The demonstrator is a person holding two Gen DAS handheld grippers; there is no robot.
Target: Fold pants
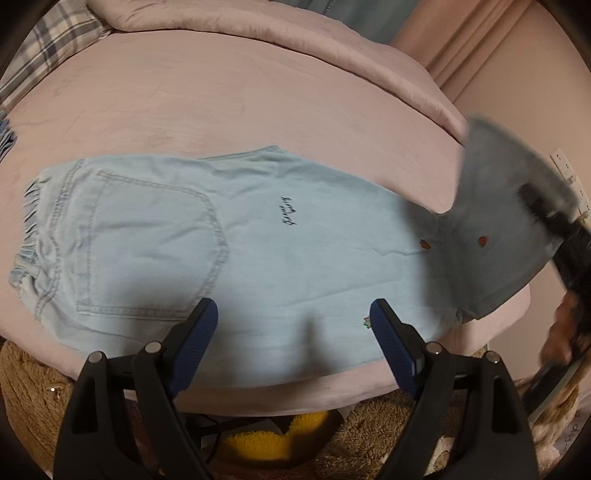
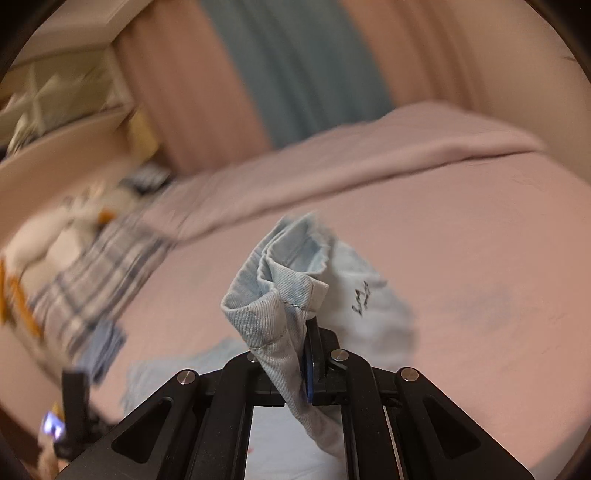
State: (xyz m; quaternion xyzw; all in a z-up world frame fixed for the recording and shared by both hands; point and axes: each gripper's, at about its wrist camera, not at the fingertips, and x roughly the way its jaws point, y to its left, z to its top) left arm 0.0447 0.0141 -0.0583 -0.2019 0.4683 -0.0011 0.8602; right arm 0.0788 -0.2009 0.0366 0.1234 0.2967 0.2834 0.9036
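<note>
Light blue denim pants (image 1: 229, 243) lie flat across the pink bed (image 1: 221, 103), waistband at the left and a back pocket showing. Over their near edge my left gripper (image 1: 293, 321) hovers open, nothing between its blue pads. At the right the leg end (image 1: 495, 221) is lifted off the bed and blurred, with my right gripper (image 1: 546, 210) clamped on it. In the right wrist view my right gripper (image 2: 308, 354) is shut on the bunched hem (image 2: 280, 295), which stands up above the jaws while the rest of the pants (image 2: 369, 306) trails onto the bed (image 2: 480, 258).
A folded pink duvet (image 1: 280, 33) lies along the far side of the bed. A plaid pillow (image 2: 96, 273) and a white soft toy (image 2: 48, 236) sit at its head. Brown fluffy rug (image 1: 29, 391) and a yellow item (image 1: 273, 439) lie below the near edge. A person's hand (image 1: 565, 332) holds the right gripper.
</note>
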